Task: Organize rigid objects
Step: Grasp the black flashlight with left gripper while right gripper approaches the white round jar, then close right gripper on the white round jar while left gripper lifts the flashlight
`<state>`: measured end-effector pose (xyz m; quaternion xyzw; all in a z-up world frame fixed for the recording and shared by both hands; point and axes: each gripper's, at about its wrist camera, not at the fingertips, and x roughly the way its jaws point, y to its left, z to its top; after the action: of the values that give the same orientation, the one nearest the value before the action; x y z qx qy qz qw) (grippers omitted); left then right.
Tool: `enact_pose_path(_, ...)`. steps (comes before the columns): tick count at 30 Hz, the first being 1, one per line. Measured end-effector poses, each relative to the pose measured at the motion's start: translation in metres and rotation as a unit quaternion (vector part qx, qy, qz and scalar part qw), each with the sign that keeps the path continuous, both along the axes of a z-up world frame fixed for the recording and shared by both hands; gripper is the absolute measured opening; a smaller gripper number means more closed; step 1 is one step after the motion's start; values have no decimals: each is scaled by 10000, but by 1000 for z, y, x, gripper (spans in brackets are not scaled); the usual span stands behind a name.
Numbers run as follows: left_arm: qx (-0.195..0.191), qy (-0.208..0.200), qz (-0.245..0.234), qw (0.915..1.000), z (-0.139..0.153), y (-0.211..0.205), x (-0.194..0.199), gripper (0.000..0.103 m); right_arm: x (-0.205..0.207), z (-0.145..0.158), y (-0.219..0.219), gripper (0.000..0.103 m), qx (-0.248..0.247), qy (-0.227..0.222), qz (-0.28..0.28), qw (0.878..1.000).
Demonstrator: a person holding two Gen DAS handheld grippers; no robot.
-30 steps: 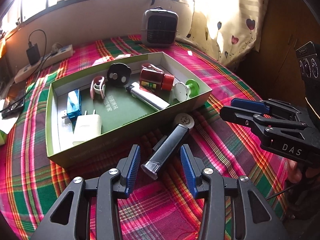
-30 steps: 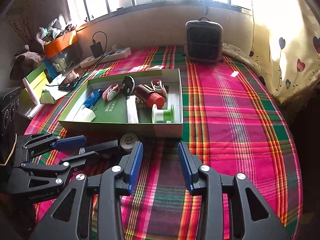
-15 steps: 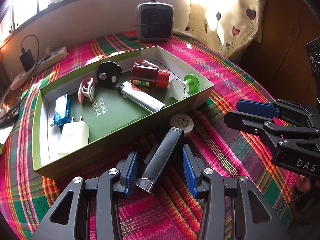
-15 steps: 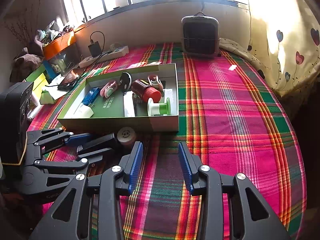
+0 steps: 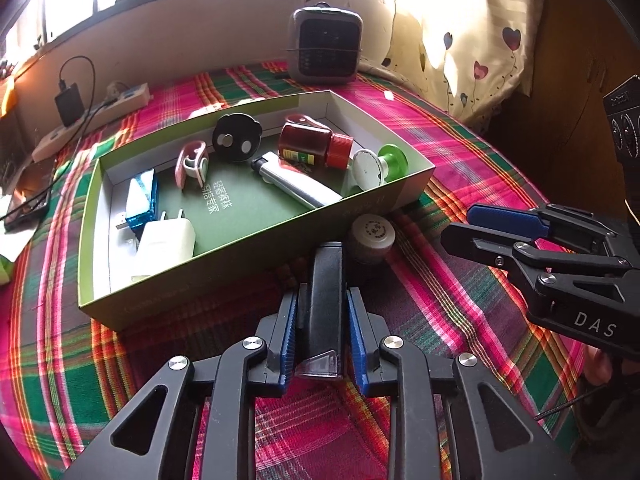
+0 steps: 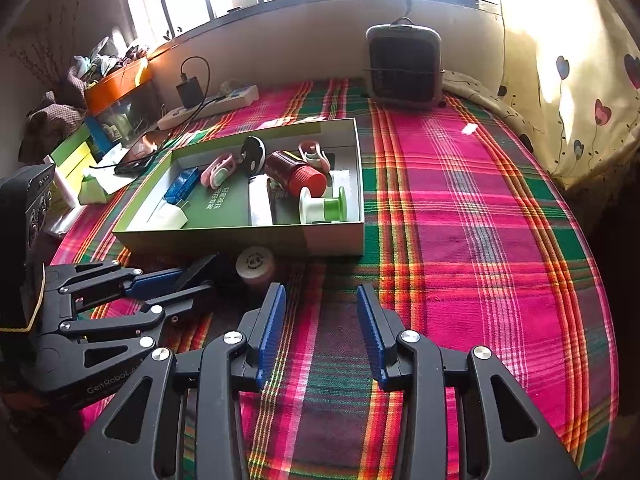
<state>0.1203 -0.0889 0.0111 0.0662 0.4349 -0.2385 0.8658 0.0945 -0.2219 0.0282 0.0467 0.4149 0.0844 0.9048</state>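
left tongs [image 5: 322,332]: just closed, pinching the black stick-shaped object [image 5: 325,300] at its near end, on the plaid bench [image 5: 460,184] before the green box [image 5: 224,276] | right tongs [image 6: 322,332]: spread, empty | risk: long overhang may pivot, knock the round cap [image 5: 371,236], or clip the box wall

Two handheld grippers share one build: matte black angular frames with triangular cut-outs, silver round screw heads at the pivots and ribbed blue pads lining the fingers. The left gripper [image 5: 321,334] carries the white lettering "GenRobot" on its flank; the right gripper [image 6: 321,330] shows "DAS" in white, with a thin black cable trailing beneath it.
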Motion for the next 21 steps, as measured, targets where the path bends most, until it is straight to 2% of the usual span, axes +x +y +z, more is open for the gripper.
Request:
enact_pose_path(11, -208, 46, 624, 9978, -1, 49, -21, 23, 9, -6, 26, 39, -64, 49, 268, 9996)
enact_pose_path(21, -385, 28, 1203, 9920, -2, 91, -29, 23, 22, -13, 49, 47, -337, 95, 324, 9989)
